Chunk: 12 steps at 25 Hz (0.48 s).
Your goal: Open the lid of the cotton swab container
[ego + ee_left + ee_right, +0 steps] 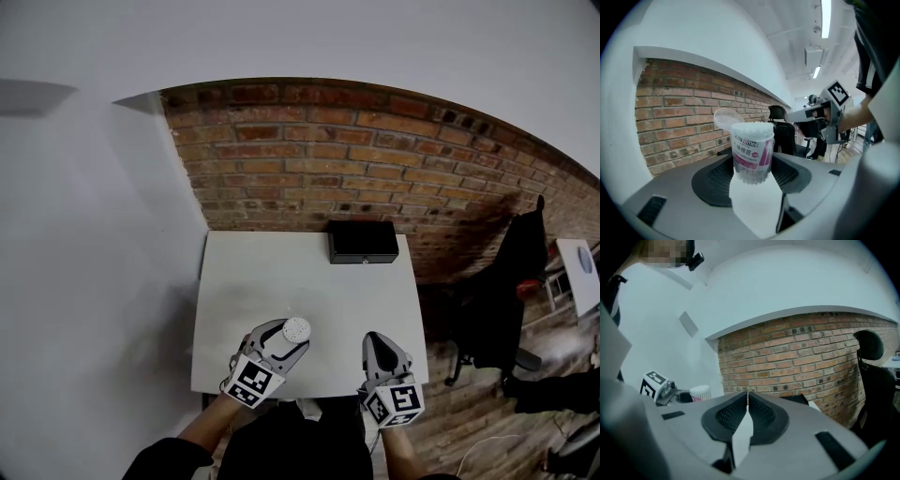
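Note:
A clear cotton swab container (752, 152) with a pink label stands upright between the jaws of my left gripper (752, 173), which is shut on its sides. Its translucent lid (724, 118) is tipped back behind the rim, and the white swab tips show at the top. In the head view the container (296, 329) is over the table's front edge, in the left gripper (292, 339). My right gripper (373, 339) is off to the right, apart from it. Its jaws (748, 401) are shut with nothing between them. The container (700, 393) shows at the left of the right gripper view.
The white table (281, 272) stands in a corner, with a white wall on the left and a brick wall behind. A black box (363, 241) sits at its far right edge. A black office chair (511, 272) stands on the wooden floor to the right.

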Each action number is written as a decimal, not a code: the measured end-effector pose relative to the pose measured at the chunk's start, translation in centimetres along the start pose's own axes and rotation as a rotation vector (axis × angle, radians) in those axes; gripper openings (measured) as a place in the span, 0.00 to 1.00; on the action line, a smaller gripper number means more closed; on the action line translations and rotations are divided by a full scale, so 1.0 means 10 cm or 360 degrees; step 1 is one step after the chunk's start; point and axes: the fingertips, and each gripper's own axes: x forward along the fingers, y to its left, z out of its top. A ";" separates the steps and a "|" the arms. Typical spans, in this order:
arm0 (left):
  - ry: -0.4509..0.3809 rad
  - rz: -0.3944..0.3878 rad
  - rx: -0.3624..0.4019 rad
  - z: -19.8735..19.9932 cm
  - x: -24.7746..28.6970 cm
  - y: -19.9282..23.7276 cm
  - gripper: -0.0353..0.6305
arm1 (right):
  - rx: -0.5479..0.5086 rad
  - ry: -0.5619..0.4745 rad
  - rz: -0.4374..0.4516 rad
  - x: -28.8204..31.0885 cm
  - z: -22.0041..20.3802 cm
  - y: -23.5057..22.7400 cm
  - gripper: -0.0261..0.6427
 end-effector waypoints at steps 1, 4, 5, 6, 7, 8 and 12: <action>-0.0018 0.0016 -0.0002 0.06 0.01 0.03 0.44 | -0.0008 0.0001 -0.0020 -0.01 -0.01 -0.01 0.08; -0.0074 0.0046 -0.0020 0.22 0.02 0.10 0.44 | -0.0016 0.0019 -0.0084 -0.03 -0.08 -0.06 0.08; -0.0093 0.0050 -0.0024 0.26 0.02 0.12 0.44 | -0.0013 0.0034 -0.0105 -0.04 -0.13 -0.07 0.08; -0.0109 0.0051 -0.0025 0.29 0.02 0.12 0.44 | -0.0011 0.0055 -0.0123 -0.04 -0.18 -0.08 0.08; -0.0118 0.0050 -0.0025 0.31 0.02 0.12 0.44 | -0.0008 0.0079 -0.0137 -0.04 -0.23 -0.08 0.08; -0.0121 0.0047 -0.0023 0.31 0.02 0.12 0.44 | -0.0007 0.0101 -0.0146 -0.04 -0.27 -0.08 0.08; -0.0110 0.0032 -0.0014 0.31 0.04 0.10 0.44 | -0.0018 0.0153 -0.0133 -0.04 -0.39 -0.05 0.07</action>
